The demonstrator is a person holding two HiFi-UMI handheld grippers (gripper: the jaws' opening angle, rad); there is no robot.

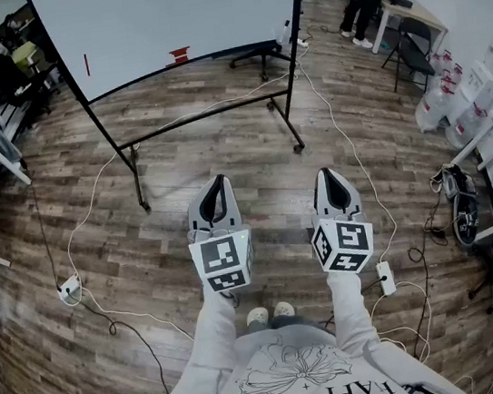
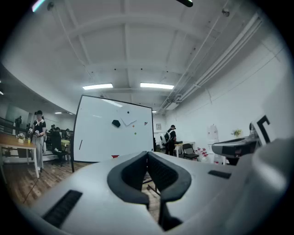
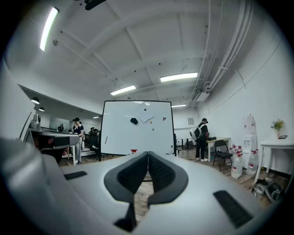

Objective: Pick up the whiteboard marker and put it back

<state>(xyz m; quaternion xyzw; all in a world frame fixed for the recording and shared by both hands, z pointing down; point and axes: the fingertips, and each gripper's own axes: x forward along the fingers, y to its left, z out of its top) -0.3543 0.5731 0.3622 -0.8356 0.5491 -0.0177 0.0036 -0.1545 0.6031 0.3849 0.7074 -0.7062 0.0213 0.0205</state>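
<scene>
My left jaws (image 2: 147,154) are pressed together at the tips with nothing between them, and my right jaws (image 3: 148,154) are together in the same way, also empty. From the head view, both grippers are held level and side by side in front of my body. They are well apart from each other and point toward the whiteboard (image 1: 156,21).

Beneath them is a wooden floor (image 1: 100,259) with a white cable (image 1: 81,227) looping across it. The whiteboard stands farther ahead on a dark wheeled frame (image 1: 138,176), well clear of both grippers.

A slim stick (image 2: 81,145) lies at a slight tilt on the left part of the board's face. It looks like the whiteboard marker, though it is too small for me to be sure. A small red thing (image 1: 178,58) sits at the bottom edge of the board, near the middle. Higher on the face are a dark block (image 2: 116,123) and a green dot (image 2: 135,133).

Off to the right, beyond the board, a person (image 3: 201,137) stands at a table (image 1: 412,15).
</scene>
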